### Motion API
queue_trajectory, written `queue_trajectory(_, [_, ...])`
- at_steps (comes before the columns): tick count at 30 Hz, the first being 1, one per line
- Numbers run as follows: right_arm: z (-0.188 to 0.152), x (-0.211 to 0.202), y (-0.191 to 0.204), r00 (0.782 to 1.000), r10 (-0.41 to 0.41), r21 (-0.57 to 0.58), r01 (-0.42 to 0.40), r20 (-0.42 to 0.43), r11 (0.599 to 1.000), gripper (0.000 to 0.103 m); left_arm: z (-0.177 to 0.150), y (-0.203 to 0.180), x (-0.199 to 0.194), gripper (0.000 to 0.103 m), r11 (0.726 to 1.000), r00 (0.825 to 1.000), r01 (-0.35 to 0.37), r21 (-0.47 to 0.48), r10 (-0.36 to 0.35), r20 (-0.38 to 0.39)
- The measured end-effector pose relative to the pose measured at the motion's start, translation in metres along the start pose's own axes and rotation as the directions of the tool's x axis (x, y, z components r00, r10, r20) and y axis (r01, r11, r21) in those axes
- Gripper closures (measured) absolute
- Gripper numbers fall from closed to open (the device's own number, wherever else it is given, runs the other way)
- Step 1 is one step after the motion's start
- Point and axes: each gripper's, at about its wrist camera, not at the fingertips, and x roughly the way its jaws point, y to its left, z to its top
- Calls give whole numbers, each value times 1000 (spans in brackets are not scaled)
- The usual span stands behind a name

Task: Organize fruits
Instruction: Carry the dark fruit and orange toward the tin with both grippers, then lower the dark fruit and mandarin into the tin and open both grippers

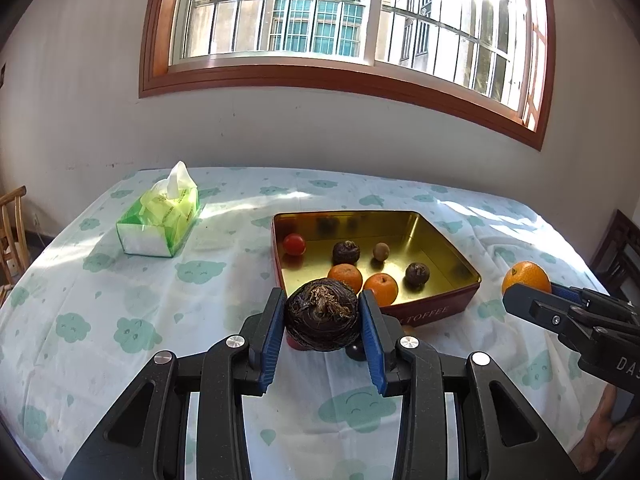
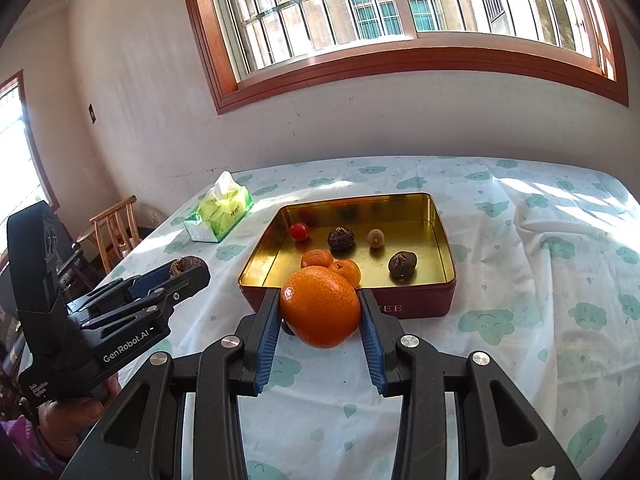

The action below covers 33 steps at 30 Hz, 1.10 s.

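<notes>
In the left wrist view, our left claw (image 1: 323, 322) is clenched on a dark, wrinkled fruit (image 1: 322, 314), held clear above the table (image 1: 100, 300) just near of the tin (image 1: 460, 272). The tin sits at the middle of the clouded cloth and already holds a red fruit (image 1: 294, 244) at far left, two small oranges (image 1: 345, 277) side by side against the near wall, two dark fruits (image 1: 346, 252) and a small pale brown one (image 1: 381, 251). A tissue box (image 1: 160, 224) stands well to the left and further off. At the right edge our right claw (image 1: 532, 296) carries an orange (image 1: 526, 276). In the right wrist view, that right claw (image 2: 320, 314) is clamped on the large orange (image 2: 320, 312), lifted just near of the tin (image 2: 448, 264); the left claw (image 2: 188, 272) shows at left with its dark fruit (image 2: 185, 266) pinched at the tips. We judge the sorting well along: six pieces lie in the tin, two more are in our grips and must yet go over the near wall and be let go. We see no other loose fruit on the cloth.
</notes>
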Motion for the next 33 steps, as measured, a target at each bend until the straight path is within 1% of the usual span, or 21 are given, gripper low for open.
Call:
queue_trajectory(7, [11, 9, -3, 1000, 4, -1, -4, 5, 1000, 67, 9, -2, 10, 66, 1000, 1000, 0, 14, 0, -4])
queue_trajectory(33, [43, 63, -25, 1000, 7, 20, -7, -14, 1000, 67, 38, -2, 71, 65, 998, 999, -29, 50, 31, -41])
